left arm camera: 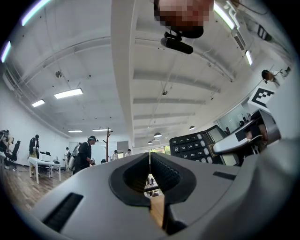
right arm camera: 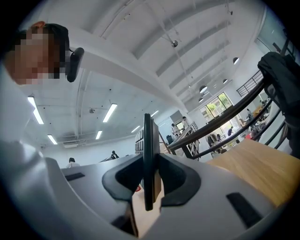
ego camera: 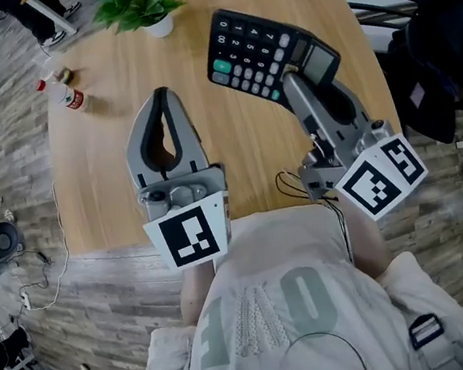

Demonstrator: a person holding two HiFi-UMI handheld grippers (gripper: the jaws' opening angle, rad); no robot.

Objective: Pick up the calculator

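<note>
Calculator [ego camera: 254,50] clamped edge-on in the right gripper [ego camera: 292,83] — over the table [ego camera: 253,154] (left gripper [ego camera: 161,95] closed, empty).

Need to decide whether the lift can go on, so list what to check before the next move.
1. Right gripper shut on the calculator: ok, both pads press its faces.
2. Grip centred: not ok, the jaws hold the end by the display and the keypad overhangs.
3. Calculator clear of the table: ok, the left gripper view shows it up in the air.
4. Left gripper out of the way: ok, shut, empty, apart from the calculator.
5. Plant and bottle clear of the calculator: ok, both stand apart from it.
</note>
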